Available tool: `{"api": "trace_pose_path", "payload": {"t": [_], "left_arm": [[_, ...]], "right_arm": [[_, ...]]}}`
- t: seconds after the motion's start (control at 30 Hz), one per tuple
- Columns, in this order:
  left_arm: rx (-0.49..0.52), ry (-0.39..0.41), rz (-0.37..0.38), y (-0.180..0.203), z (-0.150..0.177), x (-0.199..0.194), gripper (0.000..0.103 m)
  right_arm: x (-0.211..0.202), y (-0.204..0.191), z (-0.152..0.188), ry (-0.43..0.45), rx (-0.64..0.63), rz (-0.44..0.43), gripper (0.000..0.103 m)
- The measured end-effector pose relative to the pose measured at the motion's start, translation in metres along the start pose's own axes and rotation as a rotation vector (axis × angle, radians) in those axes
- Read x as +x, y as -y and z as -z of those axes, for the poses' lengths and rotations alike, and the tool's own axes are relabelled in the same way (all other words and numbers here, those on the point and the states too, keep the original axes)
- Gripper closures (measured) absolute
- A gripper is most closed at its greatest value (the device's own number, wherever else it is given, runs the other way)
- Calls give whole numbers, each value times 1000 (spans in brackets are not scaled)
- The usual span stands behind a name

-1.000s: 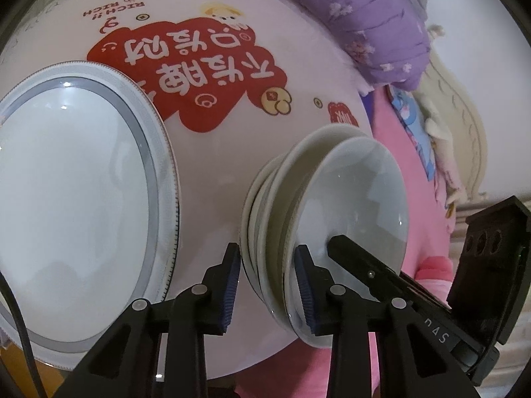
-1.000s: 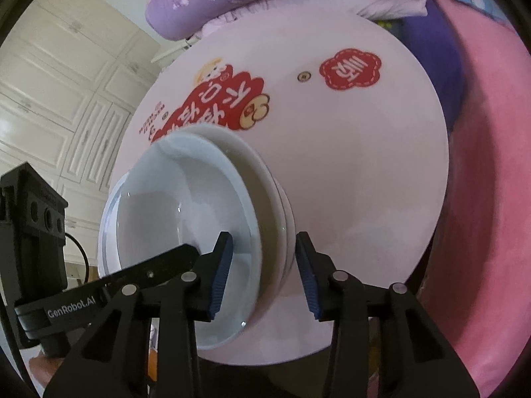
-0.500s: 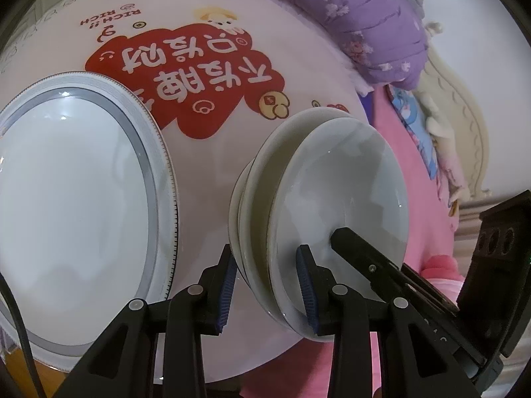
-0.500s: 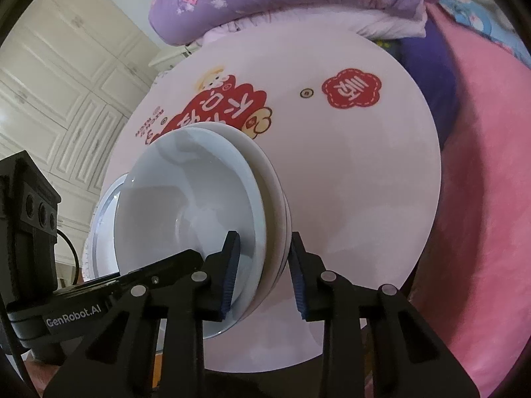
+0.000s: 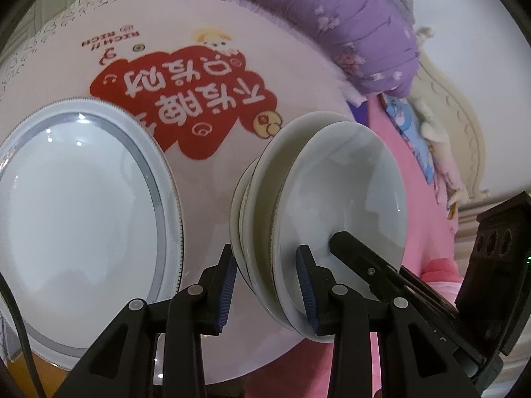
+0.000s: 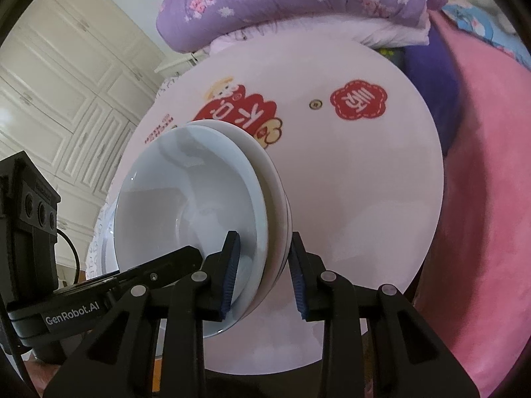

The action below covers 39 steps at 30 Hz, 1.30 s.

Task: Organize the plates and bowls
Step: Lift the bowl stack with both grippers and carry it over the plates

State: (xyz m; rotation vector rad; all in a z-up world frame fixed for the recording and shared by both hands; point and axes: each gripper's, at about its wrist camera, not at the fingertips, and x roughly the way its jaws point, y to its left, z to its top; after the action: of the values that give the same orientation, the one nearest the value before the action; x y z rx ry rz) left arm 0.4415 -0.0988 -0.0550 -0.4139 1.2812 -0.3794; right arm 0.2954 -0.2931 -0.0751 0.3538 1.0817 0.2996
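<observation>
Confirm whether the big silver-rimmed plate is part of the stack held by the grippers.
No, the silver-rimmed plate lies alone on the table, apart from the bowl stack.

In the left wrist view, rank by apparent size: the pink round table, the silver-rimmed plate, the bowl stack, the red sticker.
1. pink round table
2. silver-rimmed plate, though it sits nearer the camera
3. red sticker and bowl stack: look alike in size, unranked

The left gripper (image 5: 268, 285) and right gripper (image 6: 262, 275), both black with blue ribbed pads, angle downward from opposite sides, each clamped on the rim of 1 stack of pale ceramic bowls (image 5: 332, 205).
</observation>
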Motion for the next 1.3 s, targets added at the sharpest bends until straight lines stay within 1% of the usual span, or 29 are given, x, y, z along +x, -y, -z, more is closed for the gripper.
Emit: {"api": "trace_pose_path", "payload": {"t": [0.13, 0.3, 0.57, 0.77, 1.03, 1.17, 1.3], "left_arm": [[4, 24, 6, -1, -4, -21, 71], [-3, 59, -4, -12, -7, -53, 71], [-43, 127, -35, -51, -5, -113, 71], [-74, 155, -62, -80, 3, -144, 71], [-129, 160, -77, -116, 23, -167, 71], [-143, 153, -84, -129, 27, -170, 71], [-150, 144, -83, -134, 27, -166, 71]], "right_arm": [[-9, -11, -6, 17, -16, -8, 73], [-14, -40, -13, 28, -62, -28, 73], [-6, -101, -20, 25, -143, -71, 73], [10, -137, -17, 4, -191, -96, 73], [38, -167, -7, -44, -233, -109, 74], [51, -175, -3, -67, -246, -110, 73], [55, -177, 1, -80, -254, -102, 73]]}}
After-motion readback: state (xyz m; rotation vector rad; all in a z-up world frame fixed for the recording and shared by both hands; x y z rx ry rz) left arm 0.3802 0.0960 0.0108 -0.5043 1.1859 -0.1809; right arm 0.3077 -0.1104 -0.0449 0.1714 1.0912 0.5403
